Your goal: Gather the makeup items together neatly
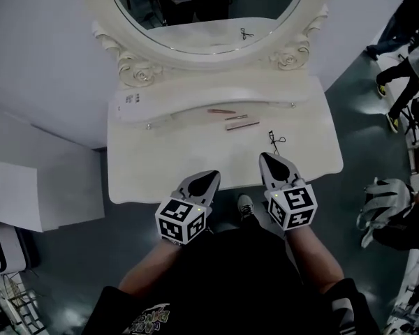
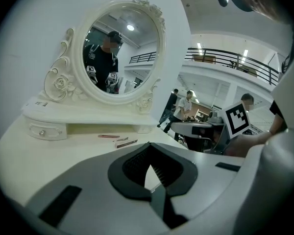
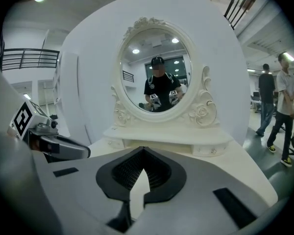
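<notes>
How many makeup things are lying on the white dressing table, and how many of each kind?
Slim makeup sticks: 3
Black eyelash curler: 1
Total: 4

Left grey plastic gripper (image 1: pixel 208 179) points toward one o'clock, right grey plastic gripper (image 1: pixel 266 160) toward eleven, jaws closed, empty.

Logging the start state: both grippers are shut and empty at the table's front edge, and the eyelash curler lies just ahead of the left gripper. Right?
No: the head view shows the eyelash curler just ahead of the right gripper, not the left gripper. Both are indeed shut and empty at the table's front edge.
</notes>
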The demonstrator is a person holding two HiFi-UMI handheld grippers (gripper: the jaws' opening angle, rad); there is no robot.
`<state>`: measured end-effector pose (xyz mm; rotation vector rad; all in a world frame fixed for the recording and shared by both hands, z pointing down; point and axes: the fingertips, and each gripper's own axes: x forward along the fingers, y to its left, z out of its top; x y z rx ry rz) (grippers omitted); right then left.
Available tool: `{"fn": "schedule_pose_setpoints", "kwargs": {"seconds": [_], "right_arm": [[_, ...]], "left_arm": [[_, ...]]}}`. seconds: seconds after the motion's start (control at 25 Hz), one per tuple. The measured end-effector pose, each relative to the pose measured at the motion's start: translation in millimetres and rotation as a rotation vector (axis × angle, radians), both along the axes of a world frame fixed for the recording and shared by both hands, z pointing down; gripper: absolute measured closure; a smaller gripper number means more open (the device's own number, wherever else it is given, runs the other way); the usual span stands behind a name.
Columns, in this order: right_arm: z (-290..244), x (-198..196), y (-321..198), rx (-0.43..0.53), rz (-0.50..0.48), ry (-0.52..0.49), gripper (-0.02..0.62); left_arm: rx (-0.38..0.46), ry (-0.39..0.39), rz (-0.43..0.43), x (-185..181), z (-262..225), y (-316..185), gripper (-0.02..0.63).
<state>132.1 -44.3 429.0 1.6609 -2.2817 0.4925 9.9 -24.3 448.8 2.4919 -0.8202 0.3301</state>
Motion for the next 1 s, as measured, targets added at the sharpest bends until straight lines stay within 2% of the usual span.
{"fn": "schedule_pose_setpoints", "kwargs": {"seconds": [0.6,1.0], "right_arm": [[34,23,-50,-0.059,-0.184,0.075,0.566],[70,17,-94,-0.123,-0.376,0.162,0.565]], "left_arm": [[-0.051,-0.02,-0.138,10,21,-3,0.598],[-0.088,-0.019,-0.244,18,39,-15,0.598]]}}
